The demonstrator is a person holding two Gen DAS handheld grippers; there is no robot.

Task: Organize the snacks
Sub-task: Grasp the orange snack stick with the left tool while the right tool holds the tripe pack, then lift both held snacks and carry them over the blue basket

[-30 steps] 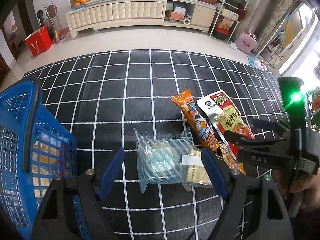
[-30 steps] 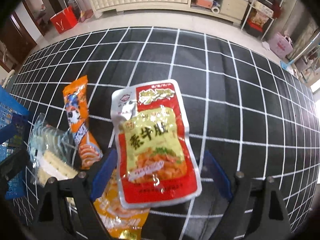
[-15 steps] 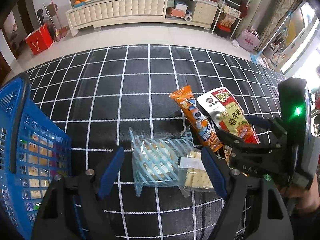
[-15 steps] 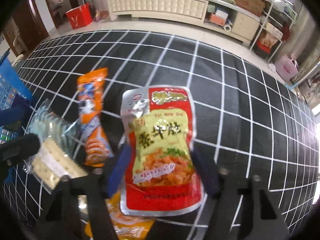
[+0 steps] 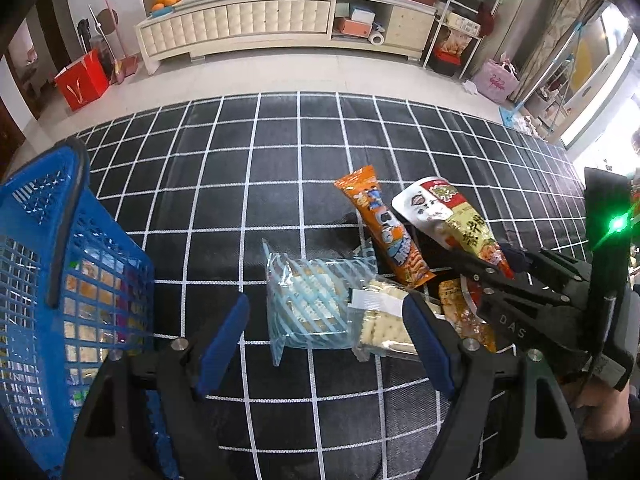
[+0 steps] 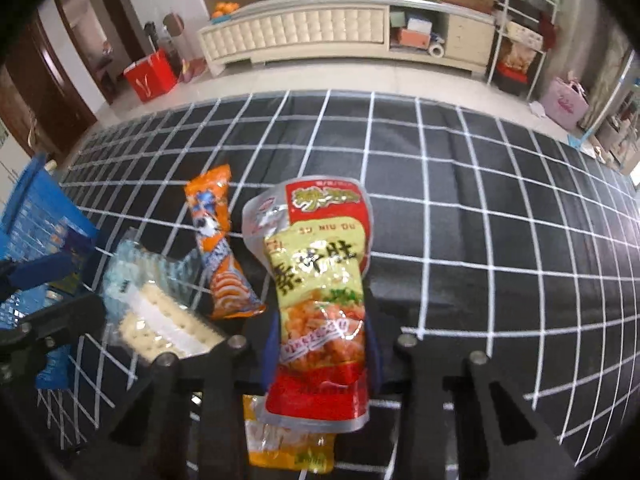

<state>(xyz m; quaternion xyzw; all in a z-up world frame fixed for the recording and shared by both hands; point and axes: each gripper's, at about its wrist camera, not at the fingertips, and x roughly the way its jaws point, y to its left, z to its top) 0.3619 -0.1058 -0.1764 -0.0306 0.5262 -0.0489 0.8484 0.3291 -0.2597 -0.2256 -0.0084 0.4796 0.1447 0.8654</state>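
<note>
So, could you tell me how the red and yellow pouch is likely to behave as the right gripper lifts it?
The red and yellow pouch will probably flop: its sides already pinch in where the closing right gripper squeezes it. Its glossy film looks slippery, so it might slide out. It seems light, with its upper end unsupported and liable to droop.

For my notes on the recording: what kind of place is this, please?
Probably a home living room: a long cream TV cabinet along the wall, oranges on it, a red gift bag on the tiled floor.
</note>
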